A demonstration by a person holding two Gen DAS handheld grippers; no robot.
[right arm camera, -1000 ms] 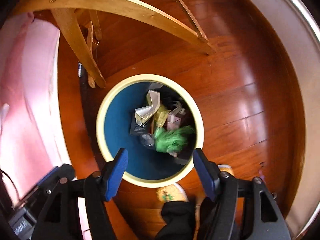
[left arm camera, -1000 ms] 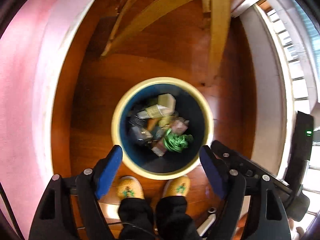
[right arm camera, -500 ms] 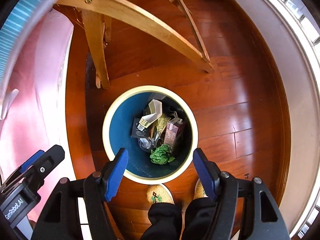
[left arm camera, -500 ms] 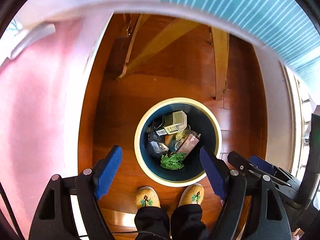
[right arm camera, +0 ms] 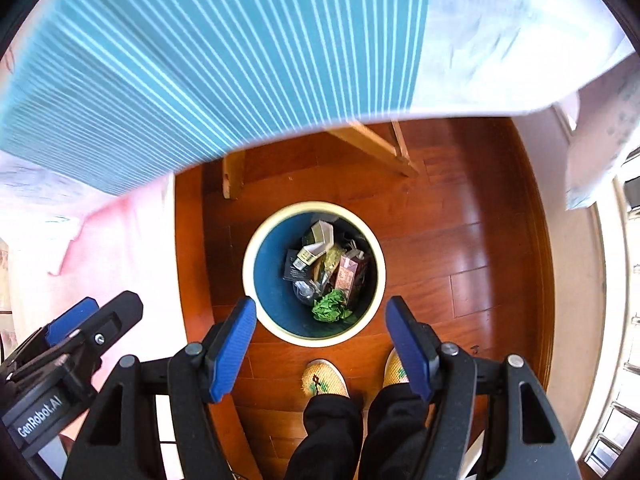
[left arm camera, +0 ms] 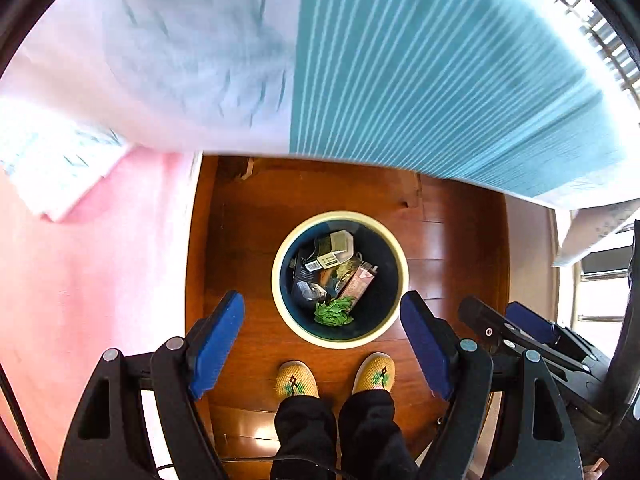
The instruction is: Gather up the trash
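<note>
We look straight down at the bin (left arm camera: pixel 340 338) on the wood floor (right arm camera: pixel 440 248), well below both claws. Our left claw (left arm camera: pixel 322 342) is spread and empty — so is the right claw (right arm camera: pixel 320 344). Inside the bin lie the trash pieces: a green wad (right arm camera: pixel 331 307), a pink carton (left arm camera: pixel 358 285), a pale box (left arm camera: pixel 336 246). Two yellow slippers (left arm camera: pixel 297 381) stand just beside the rim. The striped table (right arm camera: pixel 200 60) edge fills the top, blurred.
</note>
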